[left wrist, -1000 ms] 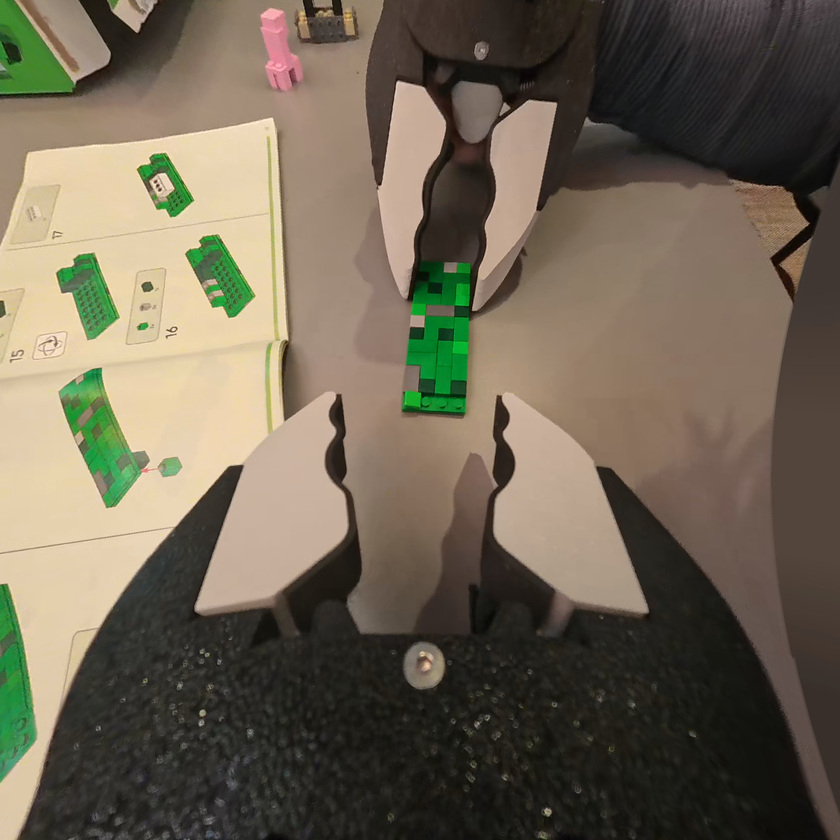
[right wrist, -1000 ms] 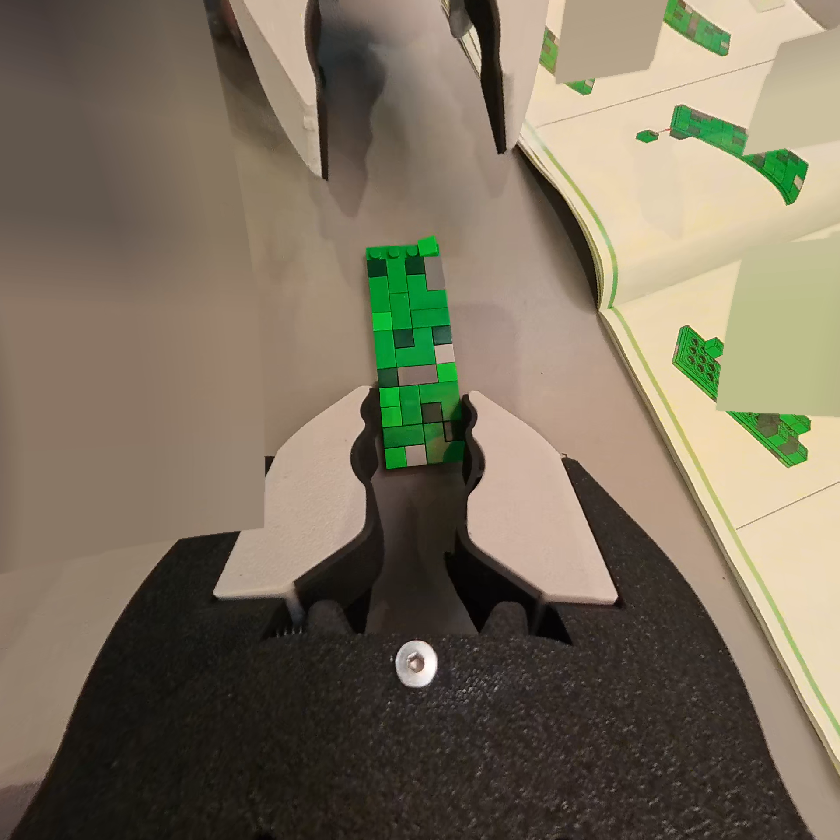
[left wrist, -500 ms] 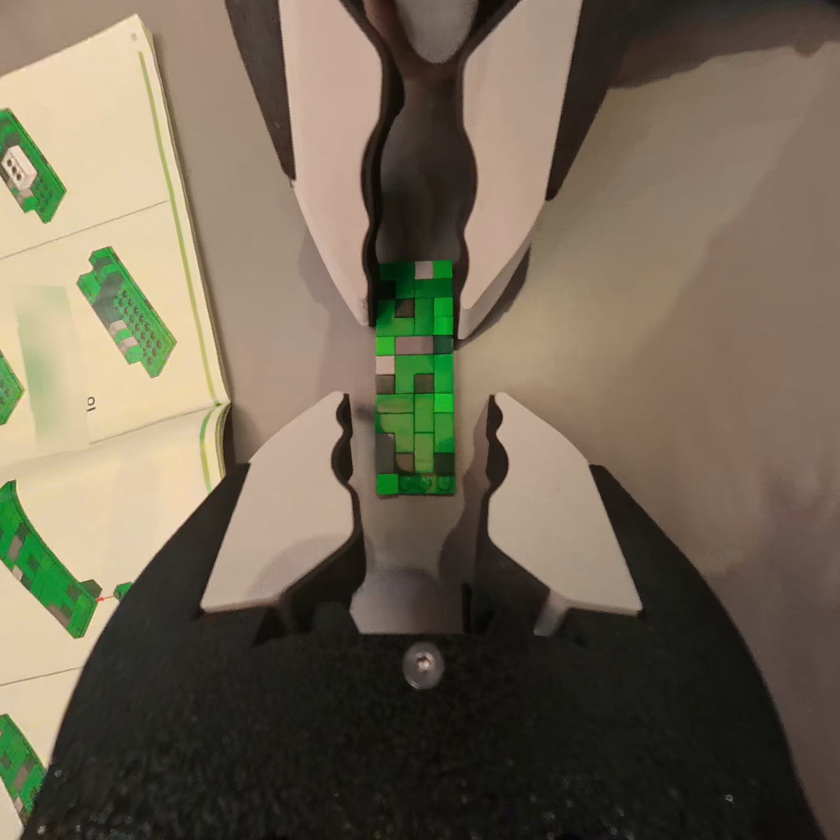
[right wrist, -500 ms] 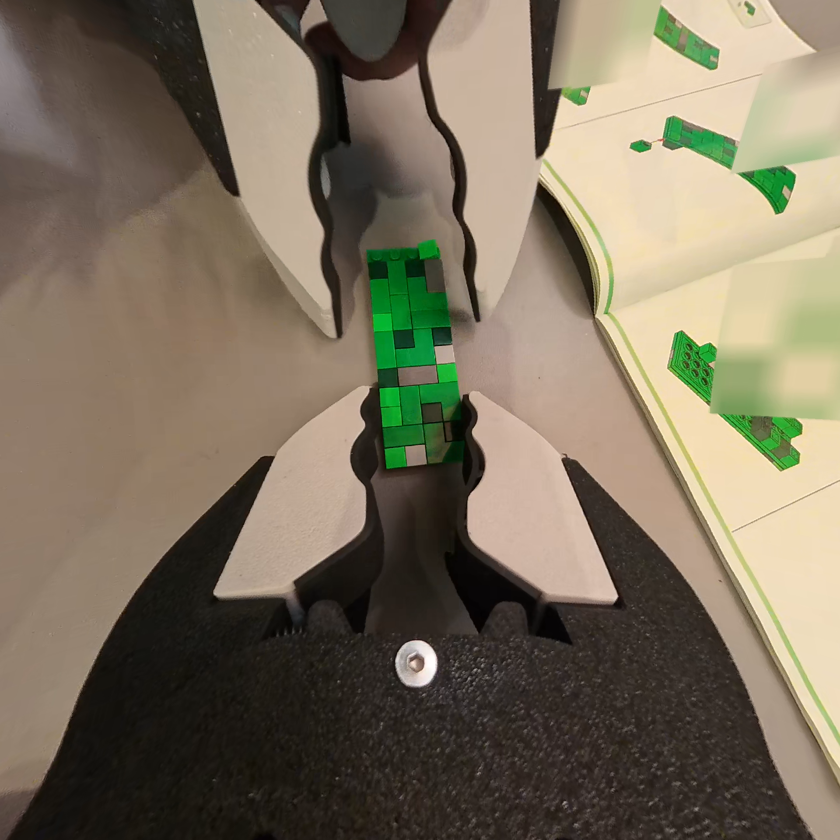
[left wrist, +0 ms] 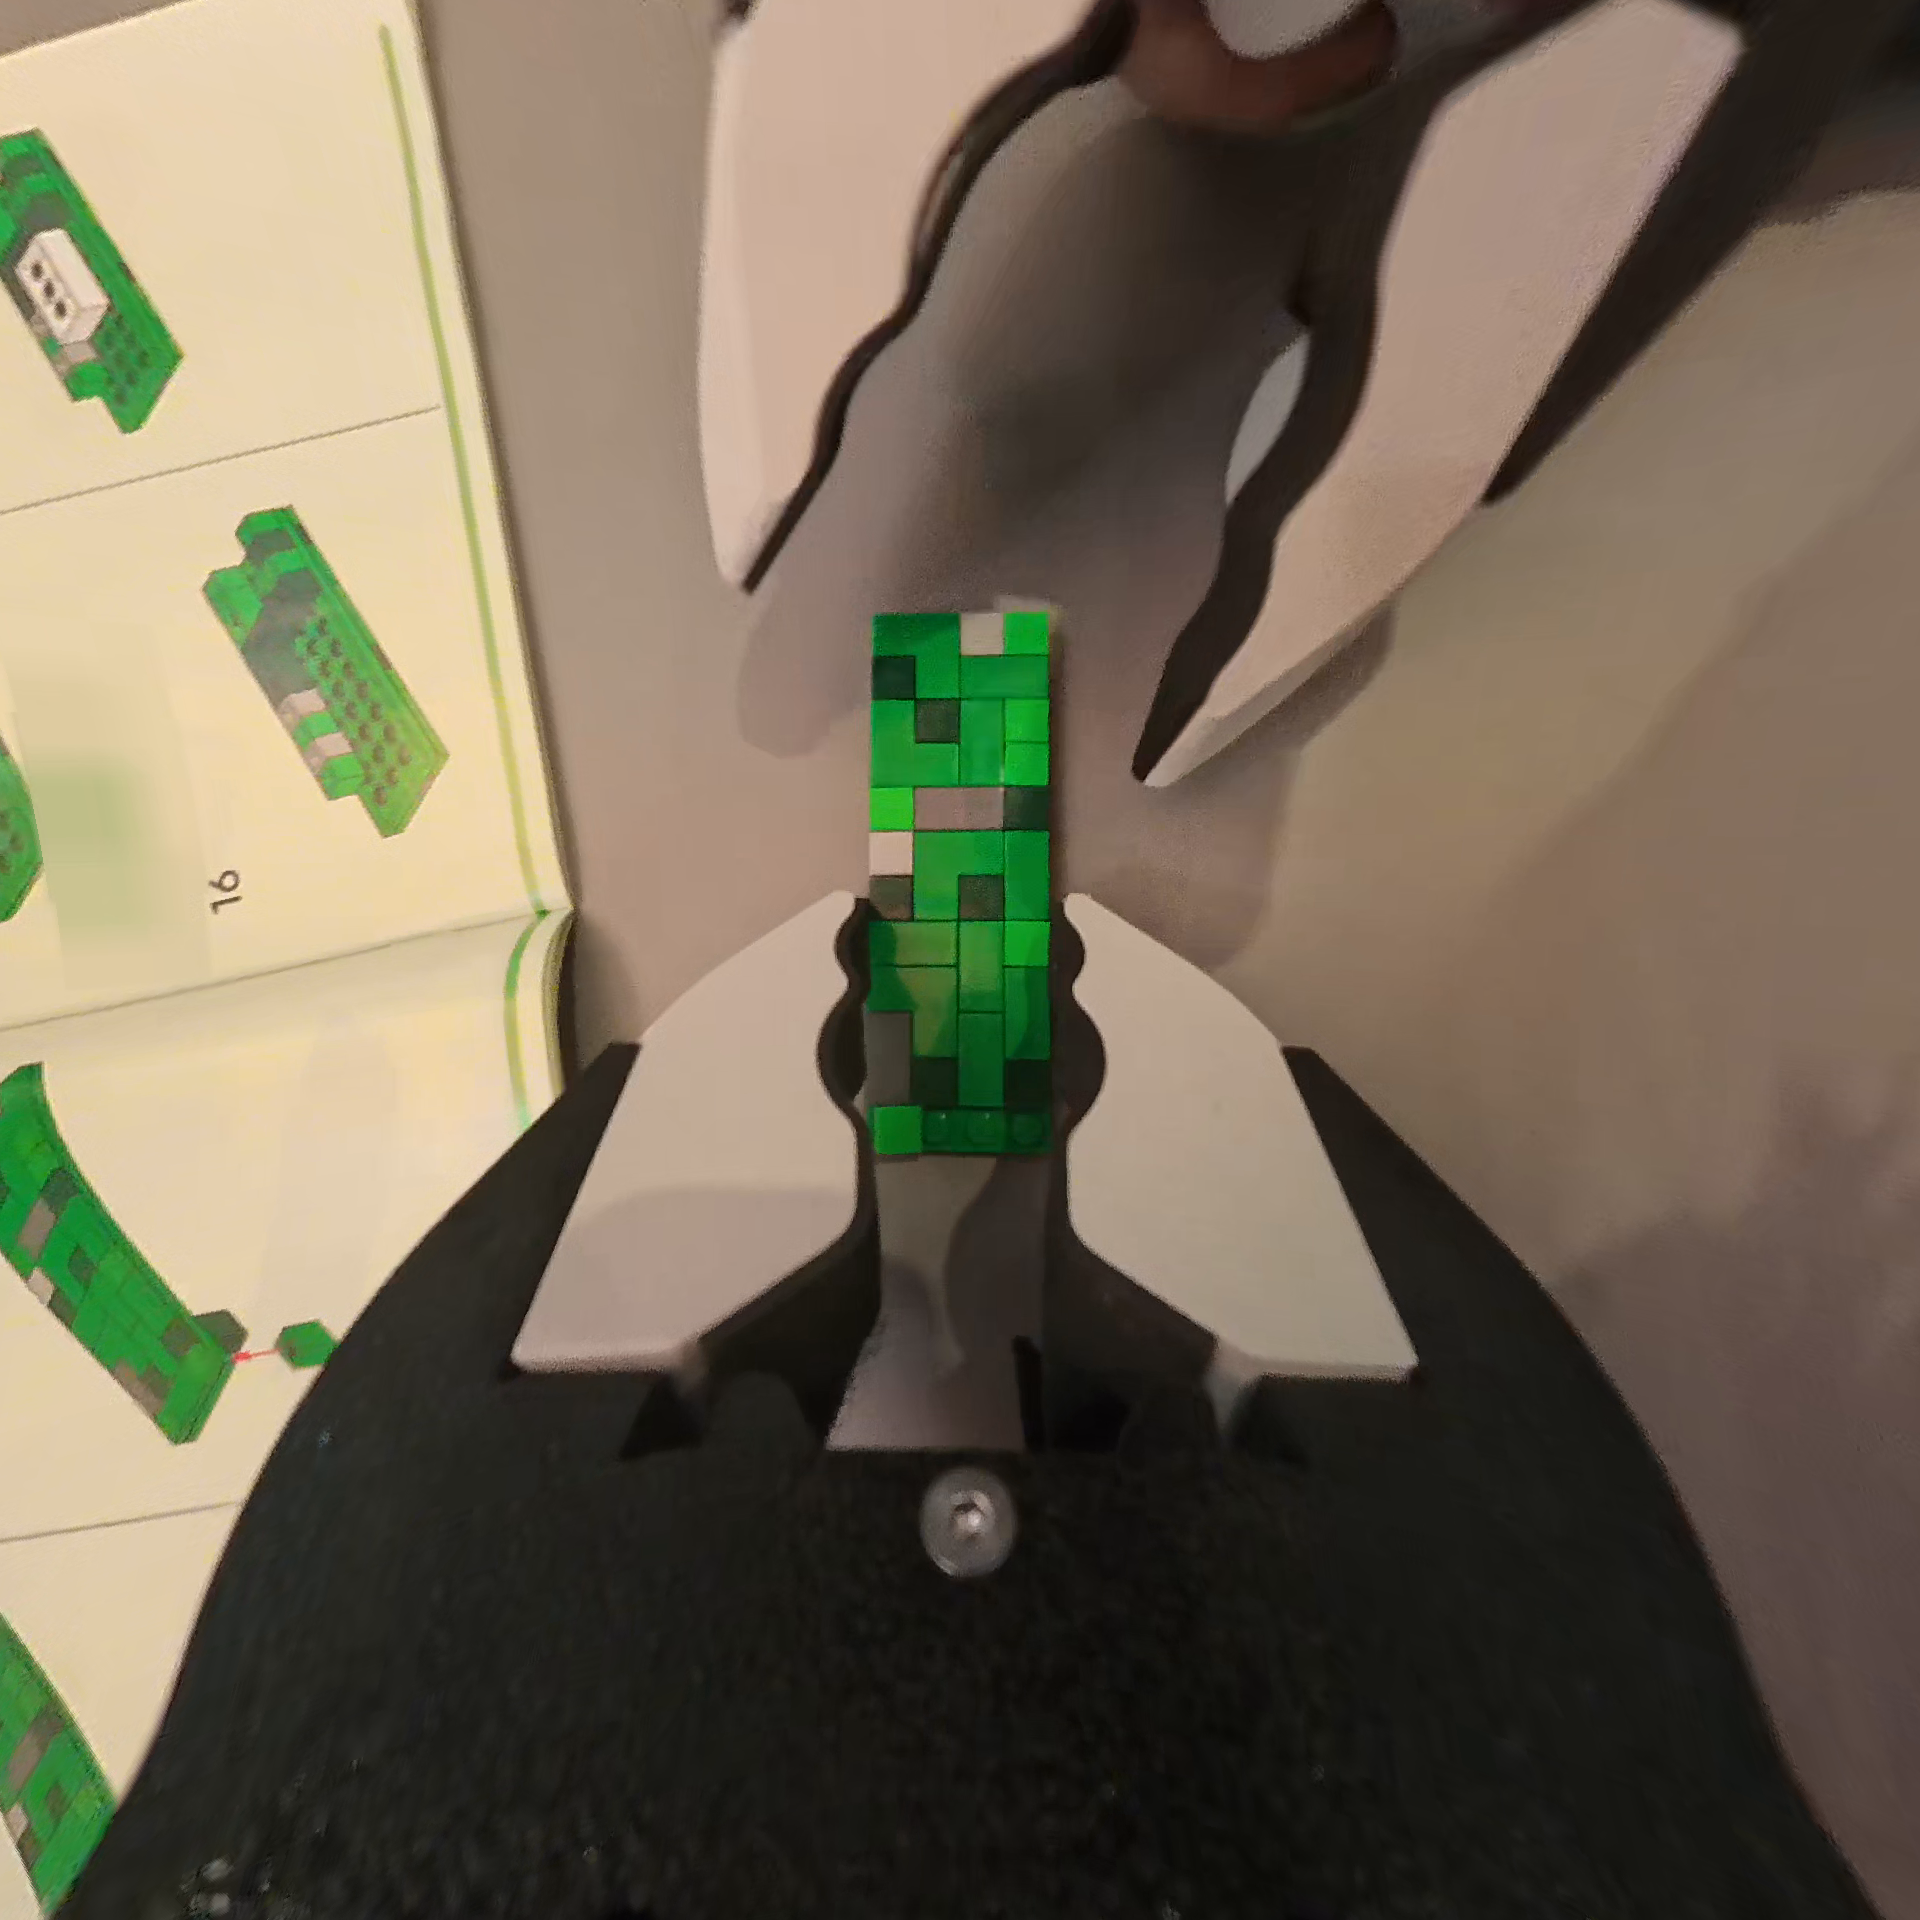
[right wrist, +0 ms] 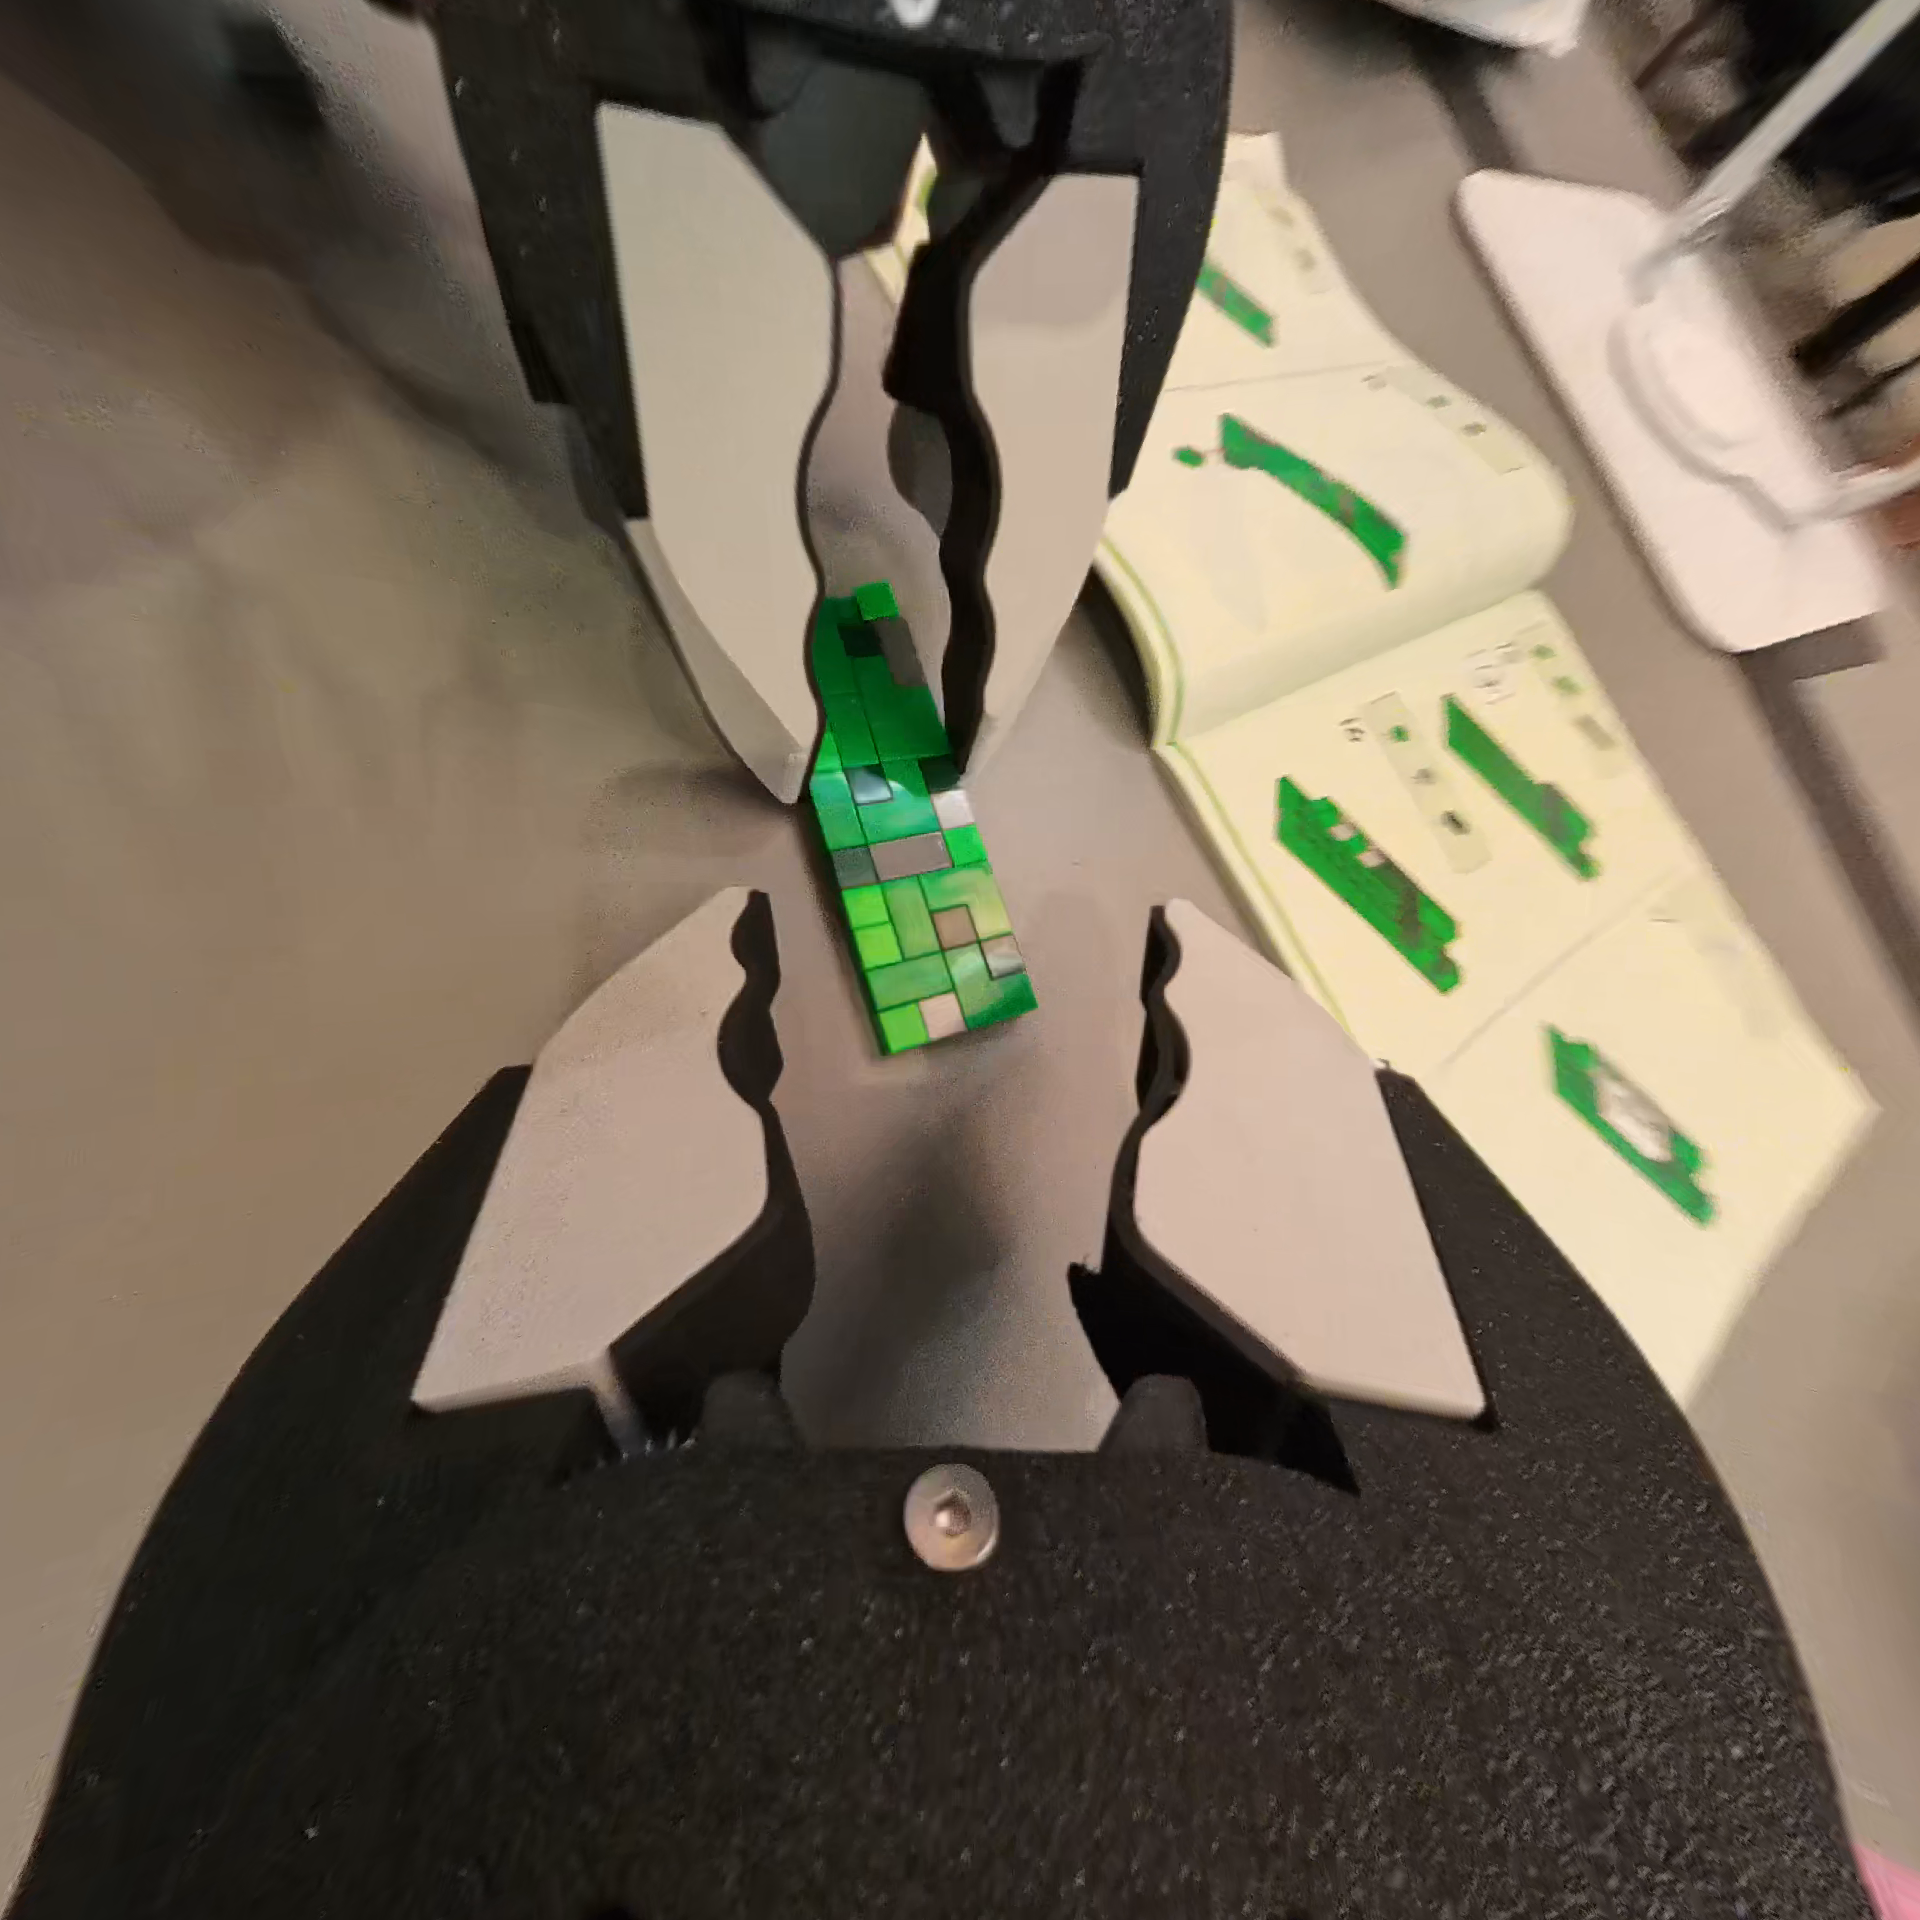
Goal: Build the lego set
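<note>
With the left gripper [left wrist: 961,935] fingers pinching the green lego strip [left wrist: 961,883] and the right gripper [right wrist: 951,925] spread, I'd keep it flat on the worktop [left wrist: 1558,935].

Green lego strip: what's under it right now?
Under the free end of the green lego strip only the grey table shows. The left hand-held gripper is shut on the other end, so its fingers hide what lies beneath there.

The open instruction booklet [left wrist: 260,727] on the surface [left wrist: 1558,935] bears a printed step number beside a green build diagram; other markings are blurred, too small to read.
</note>
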